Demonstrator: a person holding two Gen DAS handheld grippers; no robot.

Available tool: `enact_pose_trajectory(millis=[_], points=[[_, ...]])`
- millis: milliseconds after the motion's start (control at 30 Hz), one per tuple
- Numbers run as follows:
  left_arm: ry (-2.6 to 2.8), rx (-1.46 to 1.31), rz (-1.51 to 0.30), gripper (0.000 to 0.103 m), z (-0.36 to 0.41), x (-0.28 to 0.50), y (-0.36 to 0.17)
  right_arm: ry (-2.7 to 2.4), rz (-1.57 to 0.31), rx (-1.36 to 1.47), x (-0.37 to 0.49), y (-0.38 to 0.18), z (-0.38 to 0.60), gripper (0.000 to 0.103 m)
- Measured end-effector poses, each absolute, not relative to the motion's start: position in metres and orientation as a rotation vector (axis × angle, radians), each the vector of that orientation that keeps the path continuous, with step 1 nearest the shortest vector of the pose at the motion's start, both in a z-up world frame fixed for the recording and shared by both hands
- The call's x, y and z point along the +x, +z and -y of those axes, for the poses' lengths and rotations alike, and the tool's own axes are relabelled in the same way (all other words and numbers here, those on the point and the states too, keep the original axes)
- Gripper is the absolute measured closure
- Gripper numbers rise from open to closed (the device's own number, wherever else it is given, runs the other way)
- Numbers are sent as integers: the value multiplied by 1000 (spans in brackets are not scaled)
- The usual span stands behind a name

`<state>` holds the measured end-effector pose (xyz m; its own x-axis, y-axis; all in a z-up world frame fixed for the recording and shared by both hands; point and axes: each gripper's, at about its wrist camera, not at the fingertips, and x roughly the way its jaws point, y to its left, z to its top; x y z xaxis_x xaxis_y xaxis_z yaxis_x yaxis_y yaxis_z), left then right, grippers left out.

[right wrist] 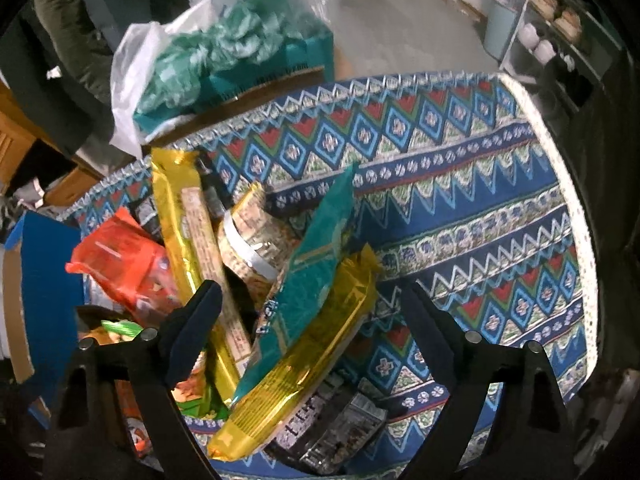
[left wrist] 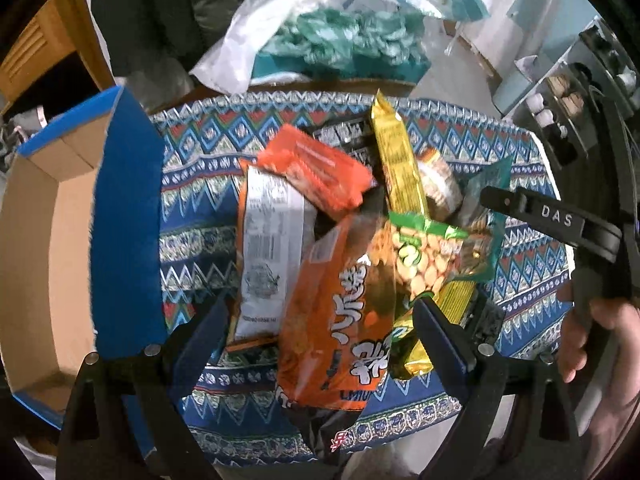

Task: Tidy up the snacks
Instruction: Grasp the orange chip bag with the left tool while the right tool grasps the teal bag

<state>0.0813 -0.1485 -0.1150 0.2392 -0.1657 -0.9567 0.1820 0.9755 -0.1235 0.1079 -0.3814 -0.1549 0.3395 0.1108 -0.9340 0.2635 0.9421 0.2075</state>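
Observation:
A heap of snack packets lies on the patterned tablecloth (right wrist: pixel 460 208). My left gripper (left wrist: pixel 324 320) is open and points down over an orange bag (left wrist: pixel 340 320), which lies between its fingers beside a white-backed packet (left wrist: pixel 268 248). Around them are a red-orange packet (left wrist: pixel 320 168), a long gold packet (left wrist: pixel 396 160) and a green peanut bag (left wrist: pixel 424 256). My right gripper (right wrist: pixel 310 312) is open above a gold packet (right wrist: pixel 304 344) and a teal packet (right wrist: pixel 316 276). A taped jar (right wrist: pixel 248 248) and dark packets (right wrist: pixel 340 432) lie close by. One of the right gripper's fingers (left wrist: pixel 532 212) shows in the left wrist view.
An open cardboard box with blue outer walls (left wrist: pixel 128 208) stands at the table's left. Behind the table are plastic bags over teal material (left wrist: pixel 340 36). A shelf with cups (left wrist: pixel 560 112) is at the right. The table's right edge (right wrist: pixel 576 208) is near. A hand (left wrist: pixel 608 344) holds the right gripper.

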Motion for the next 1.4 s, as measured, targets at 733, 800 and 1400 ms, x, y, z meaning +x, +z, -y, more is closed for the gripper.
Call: enact_pose_trajectory(millis=[733,800,1400], points=[[-290,27,-1378,32,163,83,-163,-73,-1259,330,119,-190,360,68],[-300,43,-1380,35,164,83,-163,-78,-1247,327,116,-189,361,75],[-311,28,-1294,55,153,69,-126,-29,-1091,302,88,-131,346,84]])
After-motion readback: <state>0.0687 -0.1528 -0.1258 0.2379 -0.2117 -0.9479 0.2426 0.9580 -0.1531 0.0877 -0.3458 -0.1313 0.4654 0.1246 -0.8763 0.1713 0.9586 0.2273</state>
